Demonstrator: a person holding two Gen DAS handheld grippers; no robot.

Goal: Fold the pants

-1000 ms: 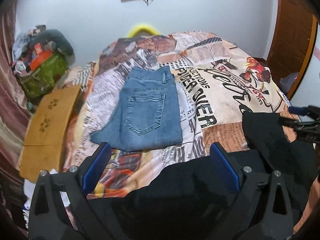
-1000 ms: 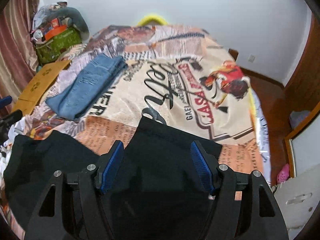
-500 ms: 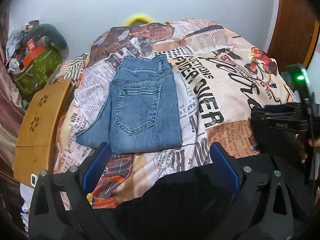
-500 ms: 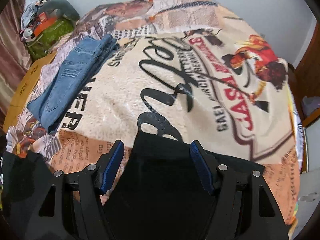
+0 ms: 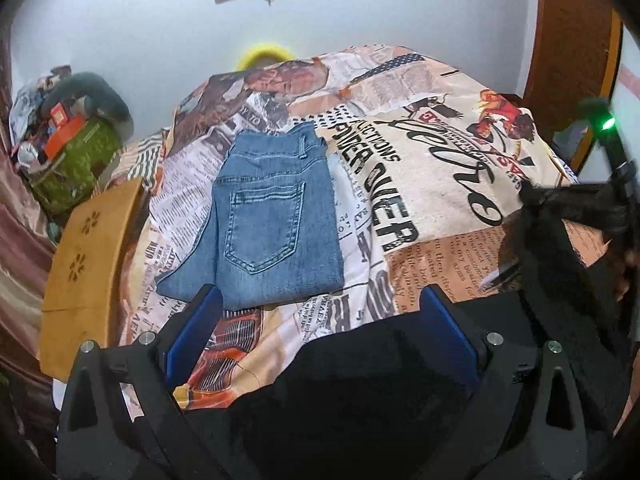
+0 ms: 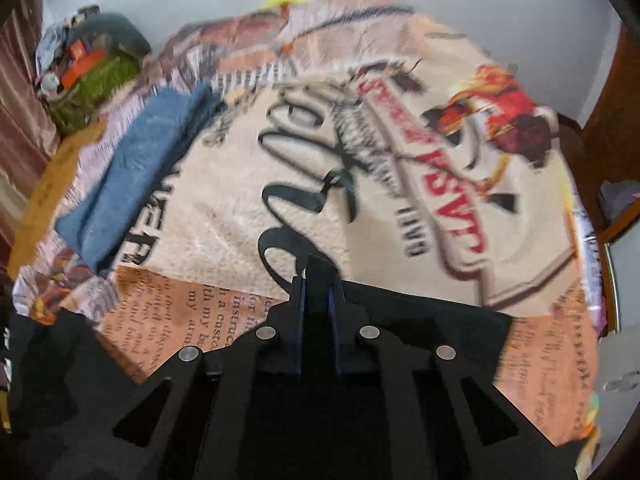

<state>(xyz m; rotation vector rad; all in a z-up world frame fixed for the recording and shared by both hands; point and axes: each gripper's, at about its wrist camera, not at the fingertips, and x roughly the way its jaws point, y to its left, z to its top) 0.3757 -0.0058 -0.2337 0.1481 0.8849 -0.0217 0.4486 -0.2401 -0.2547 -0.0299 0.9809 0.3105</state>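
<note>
Black pants at the near edge of the bed, pinched on the right only.

The left gripper (image 5: 320, 332) hangs with its blue fingers spread wide, nothing between them; the black pants (image 5: 360, 392) lie directly beneath and just ahead of it on the printed bedspread (image 5: 432, 184). Their long axis seems to run left to right along the near edge. The right gripper (image 6: 316, 300) has its fingers pressed together on a raised fold of the cloth. The fabric looks soft, dark and rumpled. Folded jeans (image 5: 276, 220) lie flat farther back, nearer the left gripper.
</note>
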